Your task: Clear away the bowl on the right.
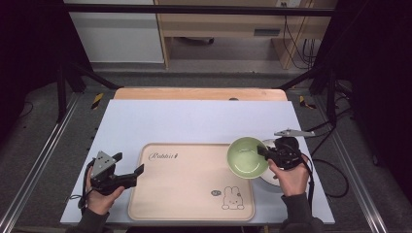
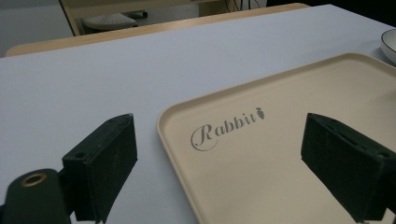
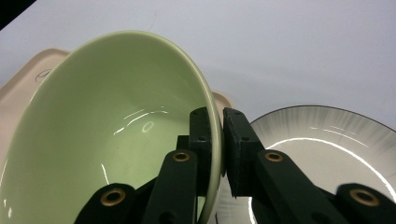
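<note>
A light green bowl hangs tilted over the right edge of the beige "Rabbit" tray. My right gripper is shut on the bowl's rim, one jaw inside and one outside. In the right gripper view the green bowl is at the left, pinched by my right gripper, with a white dark-rimmed bowl below at the right. My left gripper stands open at the tray's left edge. In the left gripper view my left gripper straddles the tray corner with nothing between its jaws.
The tray lies on a pale blue mat over a wooden table. The white bowl sits on the mat right of the tray, partly under the green bowl and my right hand. A rabbit drawing marks the tray's near right corner.
</note>
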`<state>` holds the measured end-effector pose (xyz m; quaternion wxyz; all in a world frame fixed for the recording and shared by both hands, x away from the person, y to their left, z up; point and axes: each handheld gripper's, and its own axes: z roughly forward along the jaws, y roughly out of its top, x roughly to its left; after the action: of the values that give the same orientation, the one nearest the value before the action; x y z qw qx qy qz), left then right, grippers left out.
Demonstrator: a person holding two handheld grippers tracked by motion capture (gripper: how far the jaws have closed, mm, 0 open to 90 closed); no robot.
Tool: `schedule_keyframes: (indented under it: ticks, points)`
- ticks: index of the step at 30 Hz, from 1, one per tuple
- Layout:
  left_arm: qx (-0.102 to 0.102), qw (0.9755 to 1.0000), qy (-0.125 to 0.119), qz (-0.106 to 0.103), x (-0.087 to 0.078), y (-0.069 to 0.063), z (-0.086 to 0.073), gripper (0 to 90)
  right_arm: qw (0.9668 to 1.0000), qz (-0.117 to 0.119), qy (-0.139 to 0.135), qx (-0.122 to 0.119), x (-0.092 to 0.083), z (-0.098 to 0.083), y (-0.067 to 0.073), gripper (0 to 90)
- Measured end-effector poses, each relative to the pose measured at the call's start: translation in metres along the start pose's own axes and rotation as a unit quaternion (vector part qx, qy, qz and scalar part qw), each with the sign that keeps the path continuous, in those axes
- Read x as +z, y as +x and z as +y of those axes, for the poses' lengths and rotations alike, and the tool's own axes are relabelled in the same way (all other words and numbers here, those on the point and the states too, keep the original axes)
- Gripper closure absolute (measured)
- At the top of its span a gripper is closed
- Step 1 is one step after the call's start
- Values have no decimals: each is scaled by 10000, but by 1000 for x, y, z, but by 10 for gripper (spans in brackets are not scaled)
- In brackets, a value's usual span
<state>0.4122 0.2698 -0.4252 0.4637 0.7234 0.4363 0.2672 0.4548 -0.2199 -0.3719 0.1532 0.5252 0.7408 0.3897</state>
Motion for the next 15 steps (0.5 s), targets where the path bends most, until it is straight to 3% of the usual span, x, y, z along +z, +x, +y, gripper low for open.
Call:
schedule_keyframes:
  ticks: [15]
  points:
    - [-8,10000,-17,-4,0,-1,0,103,9996,162,76,-236,13,5,16,825]
